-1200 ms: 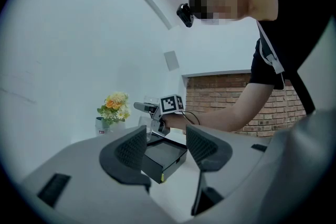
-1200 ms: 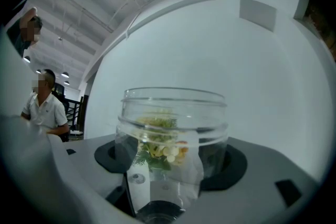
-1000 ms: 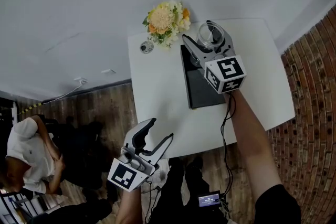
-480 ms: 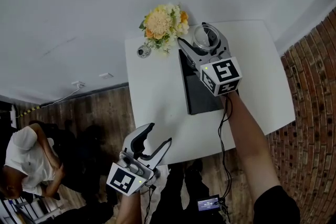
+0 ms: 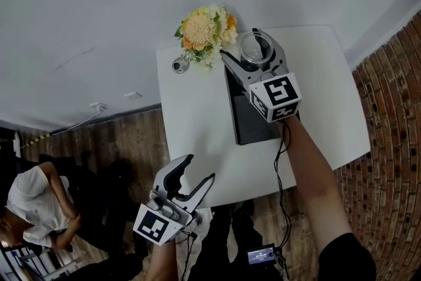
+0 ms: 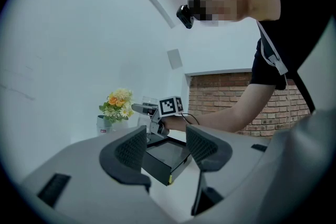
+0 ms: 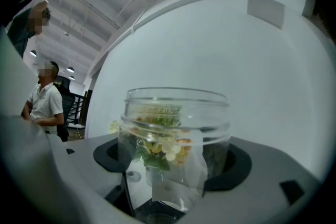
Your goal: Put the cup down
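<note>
1. My right fingers flank the cup, a pad against each wall as far as I can see. They have just been easing apart a little, with the cup between them.
2. My left fingers stand wide with nothing in them, off the near edge of the tabletop and well apart from the cup.
3. The cup is upright at the far end of the black box, near the flowers. I cannot tell whether its base bears on anything yet.
4. To set it down well, I would hold it level, lower until the base sits flat, open both pads evenly, then draw straight back without brushing a wall.
5. It is clear, wide-mouthed and empty, with ridges round the neck; the flowers show through it. It looks thin and light, so I judge a slight nudge could slide or tip it.
</note>
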`<state>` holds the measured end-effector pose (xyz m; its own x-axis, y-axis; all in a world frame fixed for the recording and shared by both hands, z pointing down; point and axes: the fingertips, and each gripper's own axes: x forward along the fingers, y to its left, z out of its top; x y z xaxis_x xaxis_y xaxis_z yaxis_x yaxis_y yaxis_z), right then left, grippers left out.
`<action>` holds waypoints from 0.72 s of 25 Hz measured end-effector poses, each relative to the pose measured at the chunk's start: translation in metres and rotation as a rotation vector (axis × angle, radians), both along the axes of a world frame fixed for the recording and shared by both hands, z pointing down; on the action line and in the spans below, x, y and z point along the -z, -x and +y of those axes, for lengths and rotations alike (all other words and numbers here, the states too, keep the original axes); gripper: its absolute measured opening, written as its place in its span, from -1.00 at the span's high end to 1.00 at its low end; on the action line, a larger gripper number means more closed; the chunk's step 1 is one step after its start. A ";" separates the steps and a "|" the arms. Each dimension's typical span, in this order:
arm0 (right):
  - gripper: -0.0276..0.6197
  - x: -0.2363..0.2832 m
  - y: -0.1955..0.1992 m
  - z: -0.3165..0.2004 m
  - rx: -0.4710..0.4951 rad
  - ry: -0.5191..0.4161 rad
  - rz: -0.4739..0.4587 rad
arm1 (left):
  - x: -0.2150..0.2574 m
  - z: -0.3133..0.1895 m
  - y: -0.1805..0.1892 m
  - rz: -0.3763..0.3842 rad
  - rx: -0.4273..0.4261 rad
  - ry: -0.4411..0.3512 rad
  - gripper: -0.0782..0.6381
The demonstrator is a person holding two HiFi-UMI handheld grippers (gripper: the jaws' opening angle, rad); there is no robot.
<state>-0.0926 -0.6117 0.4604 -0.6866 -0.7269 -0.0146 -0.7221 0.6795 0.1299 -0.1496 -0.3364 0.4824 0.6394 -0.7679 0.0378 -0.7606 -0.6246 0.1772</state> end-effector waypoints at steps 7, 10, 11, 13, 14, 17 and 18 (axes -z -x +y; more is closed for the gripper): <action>-0.31 0.000 0.001 -0.001 0.010 0.001 0.001 | 0.002 0.000 0.003 0.003 0.004 -0.002 0.15; -0.34 0.000 0.001 0.000 0.027 0.004 -0.013 | 0.001 0.000 0.004 0.005 0.006 -0.001 0.15; -0.37 0.001 0.001 0.000 0.033 0.008 -0.024 | 0.001 0.000 0.004 0.007 0.007 -0.001 0.15; -0.49 0.001 0.001 0.000 0.041 0.017 -0.043 | 0.003 0.000 0.004 0.011 0.007 -0.003 0.15; -0.51 0.000 0.001 0.000 0.043 0.021 -0.046 | 0.003 0.000 0.004 0.012 0.007 -0.004 0.15; -0.53 -0.001 0.001 0.002 0.046 0.024 -0.039 | 0.004 0.001 0.005 0.012 0.007 -0.006 0.15; -0.53 -0.002 0.001 0.002 0.046 0.022 -0.035 | 0.004 0.001 0.005 0.012 0.007 -0.007 0.15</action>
